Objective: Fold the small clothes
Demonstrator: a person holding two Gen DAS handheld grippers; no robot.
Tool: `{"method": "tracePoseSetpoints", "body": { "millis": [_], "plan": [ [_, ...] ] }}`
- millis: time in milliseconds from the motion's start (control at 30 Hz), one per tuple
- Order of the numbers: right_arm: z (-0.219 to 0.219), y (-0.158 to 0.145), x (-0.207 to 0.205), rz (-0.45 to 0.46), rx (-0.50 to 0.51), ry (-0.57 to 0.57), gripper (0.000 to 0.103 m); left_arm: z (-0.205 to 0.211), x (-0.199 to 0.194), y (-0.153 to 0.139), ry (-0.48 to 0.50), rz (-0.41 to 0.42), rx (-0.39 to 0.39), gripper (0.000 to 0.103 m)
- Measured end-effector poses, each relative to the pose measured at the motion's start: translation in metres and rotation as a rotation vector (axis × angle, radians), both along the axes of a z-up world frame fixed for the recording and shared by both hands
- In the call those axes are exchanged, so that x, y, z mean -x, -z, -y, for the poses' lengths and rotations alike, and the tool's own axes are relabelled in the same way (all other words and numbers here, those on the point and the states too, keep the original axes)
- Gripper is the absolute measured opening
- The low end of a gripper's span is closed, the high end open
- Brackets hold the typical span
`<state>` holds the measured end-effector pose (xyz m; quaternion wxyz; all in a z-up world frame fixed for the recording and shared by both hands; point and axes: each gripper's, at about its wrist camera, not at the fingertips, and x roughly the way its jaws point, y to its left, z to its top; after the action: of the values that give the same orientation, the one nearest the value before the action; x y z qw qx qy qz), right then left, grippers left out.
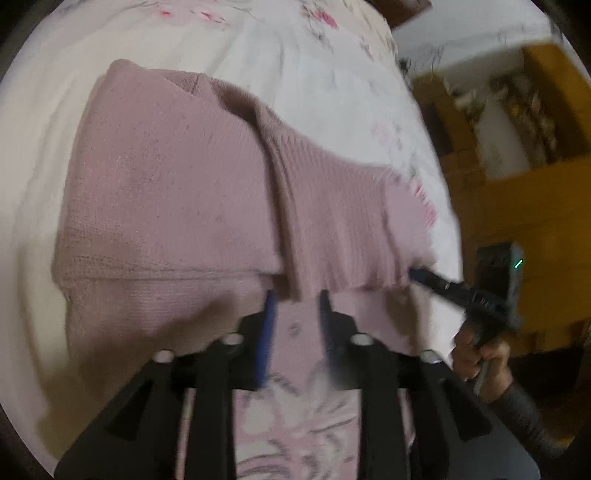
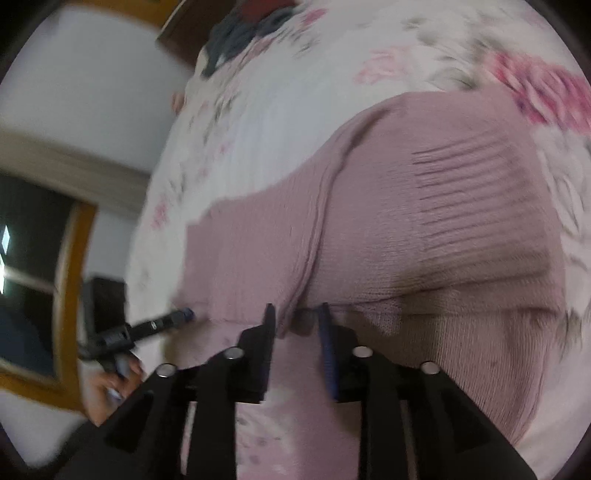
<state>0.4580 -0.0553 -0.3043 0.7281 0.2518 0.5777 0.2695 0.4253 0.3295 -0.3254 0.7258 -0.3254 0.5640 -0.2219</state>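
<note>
Sweater [image 1: 166, 177], pink knit, lies spread on your bed [image 1: 325, 92], over a white sheet with pink flowers. Part of it is folded over, so a ribbed layer lies on top of the plain knit, with its edge running across just ahead of both grippers.

Your left wrist view shows the plain knit body to the left and the ribbed fold to the right, plus wooden shelves [image 1: 517, 122] beyond the bed. It also shows your right hand [image 1: 480, 358] on its handle, with the right gripper's tips meeting the sweater's right corner. Your right wrist view shows other things: a window [image 2: 33, 266] with a wooden frame, dark clothes [image 2: 243, 29] at the far end of the bed, and a ribbed panel on the right of the sweater. There your left hand [image 2: 107, 387] shows at the left, its gripper's tip against the sweater's edge.

Your left gripper [image 1: 297, 295] has its jaws apart, the fold's edge lying between the tips. Your right gripper [image 2: 295, 310] is also spread, a ridge of knit sitting in the gap. Both views are blurred, so you cannot tell whether the pads press the cloth.
</note>
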Motion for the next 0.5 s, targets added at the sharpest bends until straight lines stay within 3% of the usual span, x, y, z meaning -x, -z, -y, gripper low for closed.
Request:
{"method": "tracePoseSetpoints", "body": {
  "millis": [133, 200, 233, 267, 300, 400, 500],
  "plan": [
    [-0.005, 0.009, -0.008, -0.085, -0.062, 0.037, 0.032, 0.016, -0.014, 0.01, 0.001, -0.065, 0.042, 0.04],
    [-0.012, 0.017, -0.009, -0.11, -0.062, 0.033, 0.034, 0.024, -0.017, 0.016, 0.0, -0.1, 0.03, 0.036],
    [-0.018, 0.021, -0.009, -0.123, -0.064, 0.027, 0.034, 0.029, -0.017, 0.02, -0.002, -0.118, 0.01, 0.019],
    [-0.022, 0.024, -0.009, -0.128, -0.054, 0.016, 0.027, 0.029, -0.017, 0.021, -0.01, -0.134, 0.003, 0.0],
    [-0.026, 0.024, -0.008, -0.114, -0.015, 0.01, 0.01, 0.029, -0.016, 0.021, -0.026, -0.139, -0.005, 0.0],
    [-0.025, 0.017, -0.004, -0.056, 0.044, 0.014, 0.009, 0.021, -0.013, 0.017, -0.041, -0.117, -0.079, 0.0],
    [-0.024, 0.041, -0.002, -0.105, 0.113, 0.005, 0.009, 0.011, -0.011, 0.034, -0.053, -0.171, -0.168, 0.0]
  ]
}}
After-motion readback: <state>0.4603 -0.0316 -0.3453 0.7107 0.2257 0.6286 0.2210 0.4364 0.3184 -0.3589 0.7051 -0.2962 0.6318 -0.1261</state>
